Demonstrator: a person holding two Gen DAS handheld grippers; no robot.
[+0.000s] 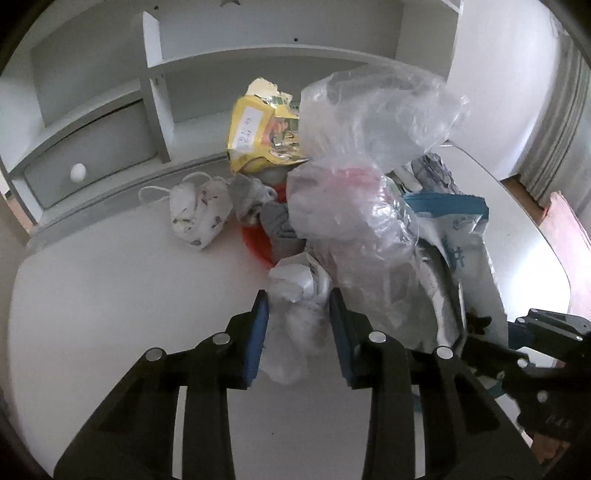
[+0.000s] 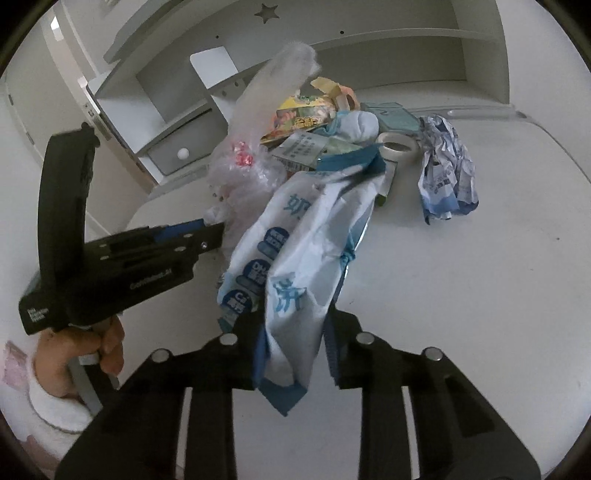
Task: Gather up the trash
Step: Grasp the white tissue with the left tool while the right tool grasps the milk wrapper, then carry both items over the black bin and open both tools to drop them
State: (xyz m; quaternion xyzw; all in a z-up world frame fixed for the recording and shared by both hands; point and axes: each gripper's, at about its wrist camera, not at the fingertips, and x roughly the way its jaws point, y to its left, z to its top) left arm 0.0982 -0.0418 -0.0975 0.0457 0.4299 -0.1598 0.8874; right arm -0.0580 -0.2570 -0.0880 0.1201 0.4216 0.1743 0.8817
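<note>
Tape roll (image 2: 397, 147), crumpled paper (image 2: 445, 173) beside trash pile (image 2: 314, 122).

- A home bedroom or study: a white tabletop (image 2: 480, 277) carries household litter.
- Beyond the fingers, a white shelf unit (image 1: 155, 85) with a star cutout (image 2: 269, 12) and a knobbed drawer (image 1: 92, 155).

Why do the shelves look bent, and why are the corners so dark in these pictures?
Left wrist view: the fisheye lens bows the straight shelf into a curve and blacks out the corners; the clear plastic bag catches soft glare. Right wrist view: the same bending and dark rim, even daylight, and print on the blue-and-white bag looks slightly soft.
</note>
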